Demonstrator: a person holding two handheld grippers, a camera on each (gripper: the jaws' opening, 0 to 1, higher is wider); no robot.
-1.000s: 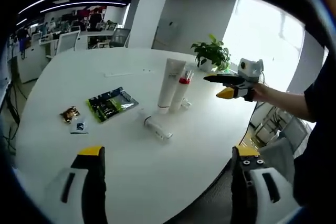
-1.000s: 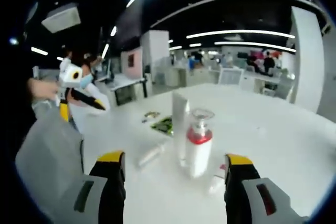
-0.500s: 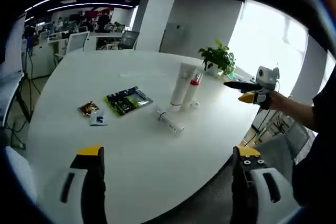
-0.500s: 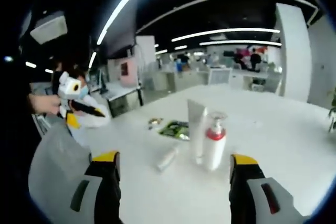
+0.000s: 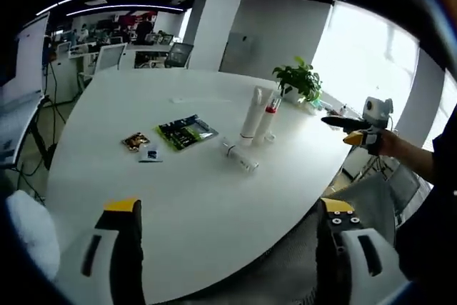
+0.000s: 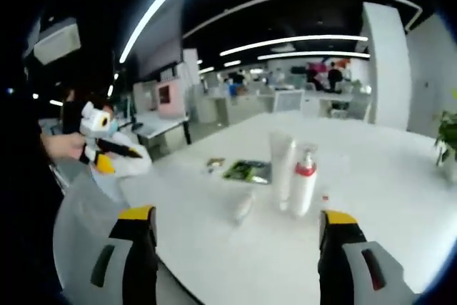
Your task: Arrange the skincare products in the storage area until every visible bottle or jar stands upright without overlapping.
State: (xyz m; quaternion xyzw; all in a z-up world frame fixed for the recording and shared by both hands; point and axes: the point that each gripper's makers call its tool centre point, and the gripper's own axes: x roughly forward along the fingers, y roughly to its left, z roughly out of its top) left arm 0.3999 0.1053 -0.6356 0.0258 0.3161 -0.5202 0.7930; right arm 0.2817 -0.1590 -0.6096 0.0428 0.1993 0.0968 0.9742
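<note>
A tall white tube and a pump bottle with a red collar stand upright side by side on the white round table. A small white bottle lies on its side just in front of them. My left gripper is open and empty, held back off the near table edge. In the right gripper view the tube, pump bottle and lying bottle sit ahead of my open, empty right gripper. The right gripper hangs beside the table, the left gripper at the far left.
A green packet, a brown sachet and a small white sachet lie left of the bottles. A potted plant stands at the far edge. Grey chairs sit by the table. Office desks fill the background.
Both views have drawn back from the table, so the bottles look smaller and farther off. The bottles themselves have not moved. Both grippers stay open.
</note>
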